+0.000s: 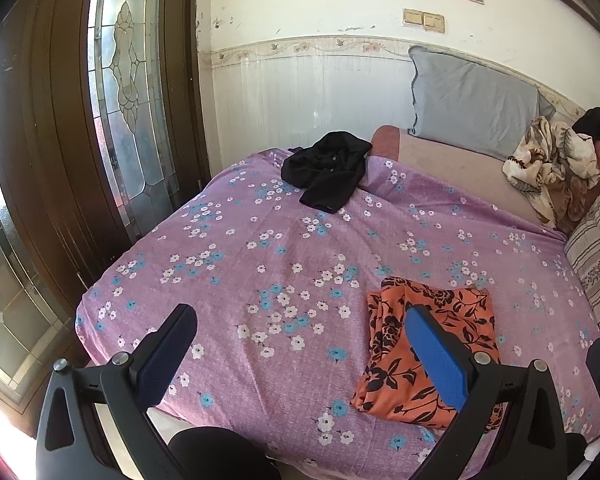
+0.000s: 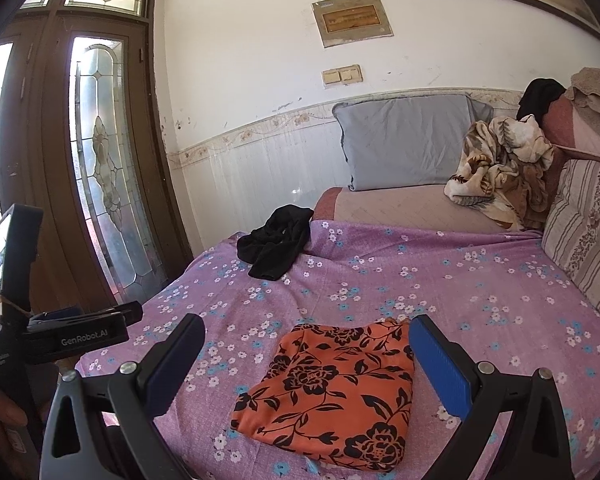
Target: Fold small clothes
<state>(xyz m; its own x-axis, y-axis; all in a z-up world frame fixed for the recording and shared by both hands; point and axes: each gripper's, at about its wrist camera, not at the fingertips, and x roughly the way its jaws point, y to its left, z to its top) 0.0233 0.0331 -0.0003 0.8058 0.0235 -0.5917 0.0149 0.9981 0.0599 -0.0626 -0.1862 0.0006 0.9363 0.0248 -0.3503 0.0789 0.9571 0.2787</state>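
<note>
An orange garment with black flowers (image 2: 332,392) lies folded flat on the purple flowered bedsheet (image 2: 460,292) near the front edge. It also shows in the left wrist view (image 1: 428,344), to the right. A crumpled black garment (image 1: 326,168) lies at the sheet's far edge, also in the right wrist view (image 2: 278,240). My left gripper (image 1: 300,316) is open and empty, above the sheet left of the orange garment. My right gripper (image 2: 306,328) is open and empty, its jaws on either side of the orange garment, above it.
A grey pillow (image 2: 408,140) leans on the wall behind. A crumpled beige blanket (image 2: 500,168) and a striped cushion (image 2: 584,232) lie at the right. A wooden door with glass panels (image 1: 132,120) stands at the left. The left gripper body (image 2: 60,336) shows in the right wrist view.
</note>
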